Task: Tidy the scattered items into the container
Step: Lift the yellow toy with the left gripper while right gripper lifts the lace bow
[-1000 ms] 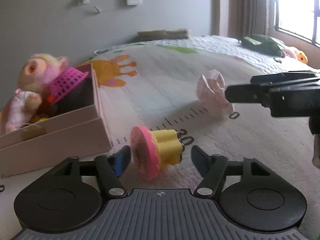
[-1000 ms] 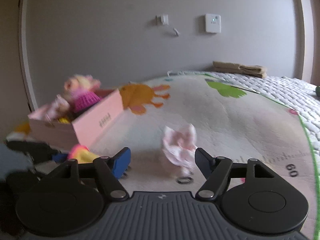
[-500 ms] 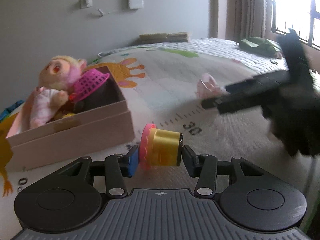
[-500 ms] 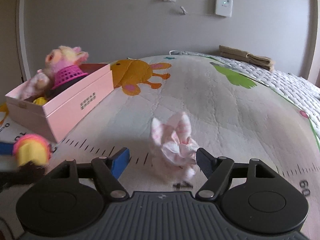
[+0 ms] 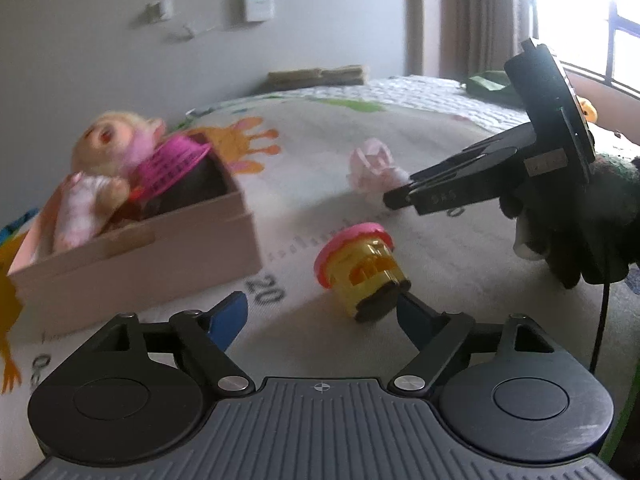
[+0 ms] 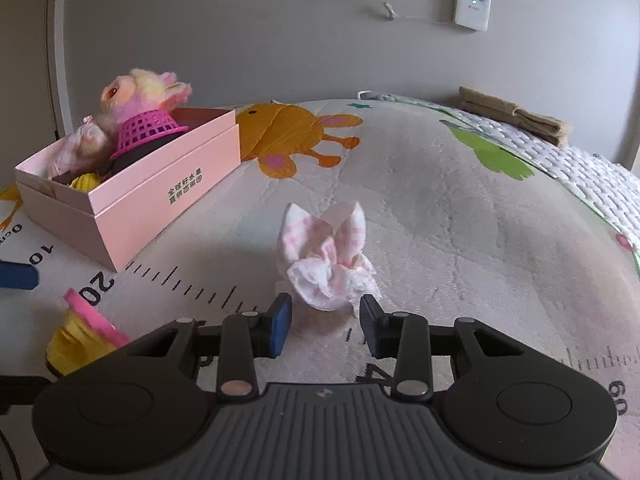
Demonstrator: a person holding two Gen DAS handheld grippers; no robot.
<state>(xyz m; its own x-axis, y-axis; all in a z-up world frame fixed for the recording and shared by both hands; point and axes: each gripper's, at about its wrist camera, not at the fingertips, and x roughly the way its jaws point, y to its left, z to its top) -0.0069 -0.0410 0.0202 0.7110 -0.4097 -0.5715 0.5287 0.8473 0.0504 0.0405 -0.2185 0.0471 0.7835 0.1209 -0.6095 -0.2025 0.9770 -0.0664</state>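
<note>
A yellow tub with a pink lid (image 5: 360, 270) lies on its side on the play mat, by the right finger of my left gripper (image 5: 320, 314), which is open. The tub also shows in the right wrist view (image 6: 82, 338). A pink-and-white cloth scrunchie (image 6: 330, 260) lies just in front of my right gripper (image 6: 326, 320), whose jaws are open either side of its near edge. The pink box (image 6: 132, 196) at the left holds a plush doll (image 6: 132, 98) and a magenta basket (image 6: 146, 132). The right gripper (image 5: 400, 196) also shows in the left view, beside the scrunchie (image 5: 372, 168).
The mat (image 6: 460, 220) carries a printed ruler and cartoon animals. Folded brown cloths (image 6: 512, 114) lie at the far edge by the wall. A green item (image 5: 486, 82) lies near the window.
My left gripper has opened and let go of the yellow tub, which now lies on the mat. My right gripper has moved closer to the scrunchie and narrowed around it.
</note>
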